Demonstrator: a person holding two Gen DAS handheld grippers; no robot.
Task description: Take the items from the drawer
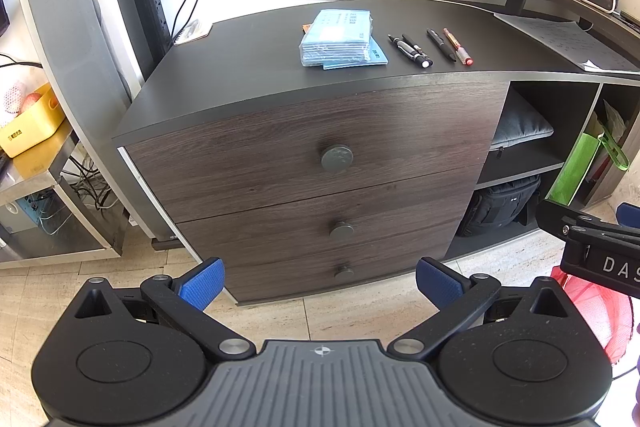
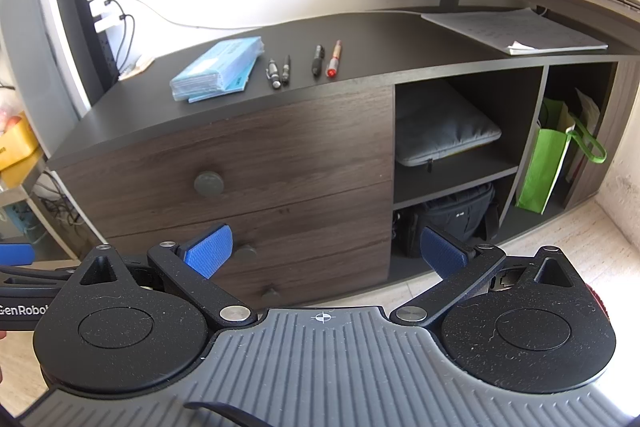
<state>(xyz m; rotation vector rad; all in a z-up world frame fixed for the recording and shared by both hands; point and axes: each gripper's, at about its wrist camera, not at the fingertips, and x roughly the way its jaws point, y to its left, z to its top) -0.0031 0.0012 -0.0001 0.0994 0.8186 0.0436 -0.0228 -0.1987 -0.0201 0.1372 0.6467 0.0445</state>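
We find the dark wood drawer unit (image 1: 312, 163) standing at twelve o'clock from the left gripper (image 1: 318, 283), well apart from it. All three drawers are shut: the top drawer (image 1: 280, 131) with its round knob (image 1: 337, 158), the middle drawer (image 1: 304, 223) with its knob (image 1: 341, 229), and the bottom drawer (image 1: 320, 275) with its knob (image 1: 344, 270), which shows between the left gripper's blue pads (image 1: 202, 283).

On the cabinet top (image 1: 248, 67), at twelve o'clock, we note a stack of blue packets (image 1: 338, 37) and, just beside it toward one o'clock, four pens (image 1: 428, 47) laid in a row.

The left gripper is spread wide, holds nothing and touches nothing.

From the right wrist view, the right gripper (image 2: 326, 253) is likewise spread wide and empty, touching nothing. The drawer unit lies at eleven o'clock from it; the middle knob (image 2: 245, 251) shows just beside its left pad (image 2: 208, 249). The open shelves at one o'clock hold a grey sleeve (image 2: 444, 133), a black bag (image 2: 452, 215) and a green bag (image 2: 540, 171). Part of the left gripper's body shows at nine o'clock.
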